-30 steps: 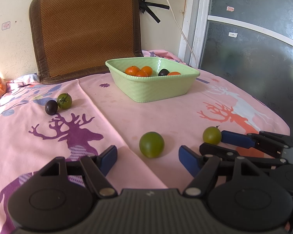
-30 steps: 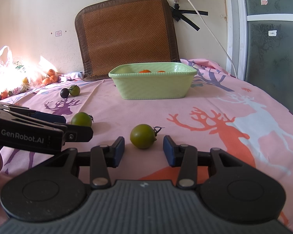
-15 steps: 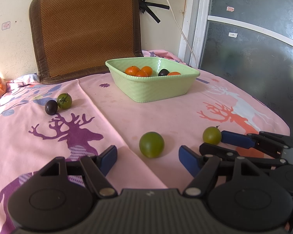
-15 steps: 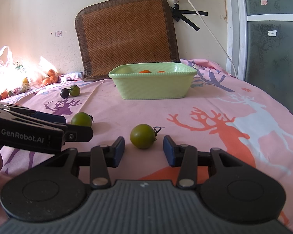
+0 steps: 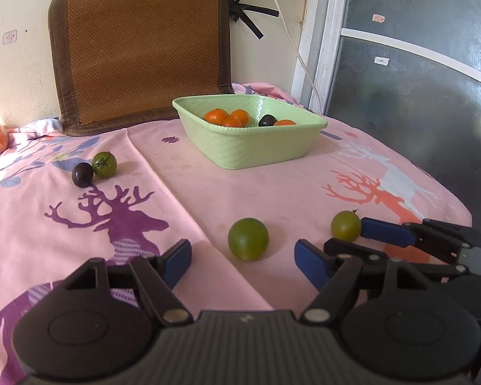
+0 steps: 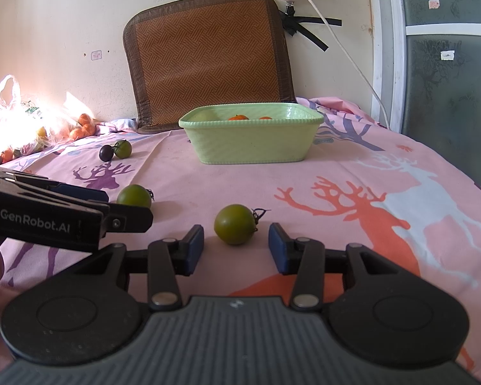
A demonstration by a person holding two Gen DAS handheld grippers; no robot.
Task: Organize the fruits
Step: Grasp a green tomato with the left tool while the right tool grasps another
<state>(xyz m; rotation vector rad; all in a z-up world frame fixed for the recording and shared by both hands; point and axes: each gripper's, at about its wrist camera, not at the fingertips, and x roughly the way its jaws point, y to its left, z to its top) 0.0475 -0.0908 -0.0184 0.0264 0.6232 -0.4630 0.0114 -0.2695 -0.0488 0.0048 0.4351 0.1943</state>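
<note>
Left wrist view, from your left: a dark plum (image 5: 82, 175) touches a green tomato with a star-shaped calyx (image 5: 104, 164) on the pink deer-print cloth (image 5: 208, 186). Your left gripper (image 5: 242, 261) stands wide open and holds nothing; a smooth round green tomato (image 5: 248, 239) sits just ahead between its blue pads. Beyond, the pale green basket (image 5: 256, 147) holds oranges (image 5: 216, 116) and one dark fruit. Rightmost, your right gripper (image 6: 236, 245) is open too, grasping nothing, with a stemmed olive-green tomato (image 6: 235, 224) between its fingertips.
</note>
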